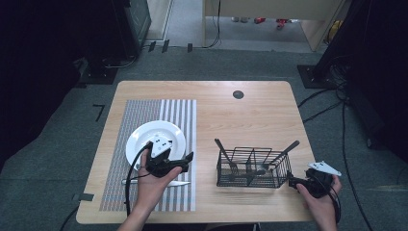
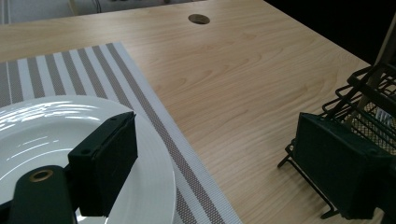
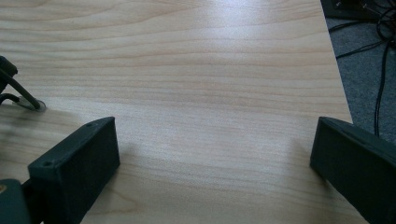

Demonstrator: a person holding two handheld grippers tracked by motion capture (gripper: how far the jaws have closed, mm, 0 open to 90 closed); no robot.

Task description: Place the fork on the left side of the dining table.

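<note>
A white plate [image 1: 155, 139] rests on a grey striped placemat [image 1: 144, 113]. My left gripper [image 1: 186, 162] hovers over the plate's near right edge and is open with nothing between its jaws. In the left gripper view the gripper [image 2: 224, 172] spans the gap from the plate [image 2: 46, 130] to the black wire cutlery basket [image 2: 373, 93]. That basket [image 1: 252, 168] holds dark-handled utensils, among them a fork [image 1: 226, 154] and a spoon [image 1: 284, 151]. My right gripper [image 1: 292, 181] sits low at the basket's right end, and its jaws [image 3: 215, 172] are open over bare wood.
A knife [image 1: 159, 183] lies on the placemat near the table's front edge, under my left hand. A round cable hole [image 1: 238, 94] is at the back of the table [image 1: 250, 115]. The table's right edge [image 3: 338, 79] is close to my right gripper, with cables on the floor beyond.
</note>
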